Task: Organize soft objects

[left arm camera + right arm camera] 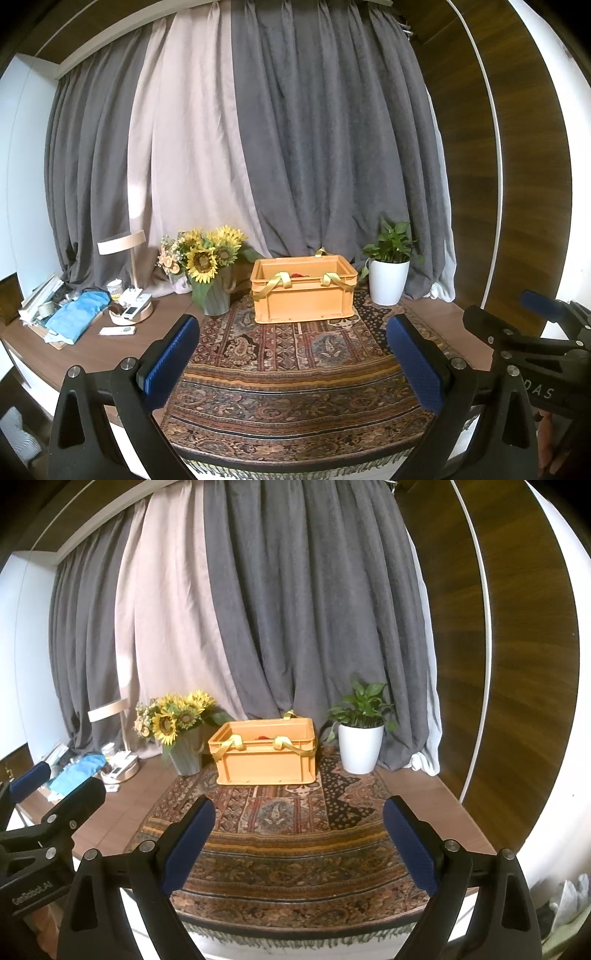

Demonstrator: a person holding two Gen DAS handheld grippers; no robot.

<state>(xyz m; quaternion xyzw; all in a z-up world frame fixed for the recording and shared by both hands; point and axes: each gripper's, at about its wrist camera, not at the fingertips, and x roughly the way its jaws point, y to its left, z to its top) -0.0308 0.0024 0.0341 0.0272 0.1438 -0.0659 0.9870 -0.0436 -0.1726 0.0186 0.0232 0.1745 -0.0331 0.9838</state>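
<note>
An orange plastic crate (303,293) (264,760) with yellow fabric handles stands at the back of a patterned rug (295,376) (291,849). Something red (296,275) (263,737) shows just over its rim; the rest of its inside is hidden. My left gripper (293,338) hangs open over the rug's near half, nothing between its blue pads. My right gripper (299,821) is open too and empty, level with the left. Each gripper shows at the edge of the other's view: the right one (517,317), the left one (55,786).
A sunflower bouquet in a grey vase (210,269) (181,734) stands left of the crate, a potted plant in a white pot (388,277) (360,746) to its right. A lamp (123,251), blue cloth (79,310) and small items crowd the left tabletop. Curtains hang behind.
</note>
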